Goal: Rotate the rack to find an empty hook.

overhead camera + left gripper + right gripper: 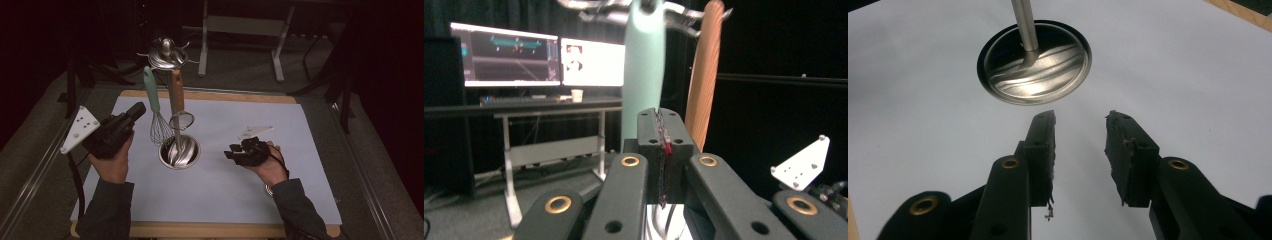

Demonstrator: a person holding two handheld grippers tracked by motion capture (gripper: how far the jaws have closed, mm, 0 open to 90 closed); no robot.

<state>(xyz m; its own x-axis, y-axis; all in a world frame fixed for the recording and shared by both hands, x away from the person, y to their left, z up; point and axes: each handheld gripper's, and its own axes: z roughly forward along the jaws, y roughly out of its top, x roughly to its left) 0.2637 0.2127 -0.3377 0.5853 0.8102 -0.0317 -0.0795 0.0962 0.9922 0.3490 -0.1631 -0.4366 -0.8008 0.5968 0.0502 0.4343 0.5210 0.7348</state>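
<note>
Two utensils hang upright from the steel rack; we see the mint-handled wire whisk (153,106), long axis vertical, just beyond our closed, empty left gripper (135,112), while the right gripper (233,150) waits wide open.

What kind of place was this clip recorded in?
Probably a lab or recording workstation, not a kitchen: two lit monitors stand on a desk in a dark room, a metal frame stands behind the table, and the utensil stand sits on a plain white mat.
</note>
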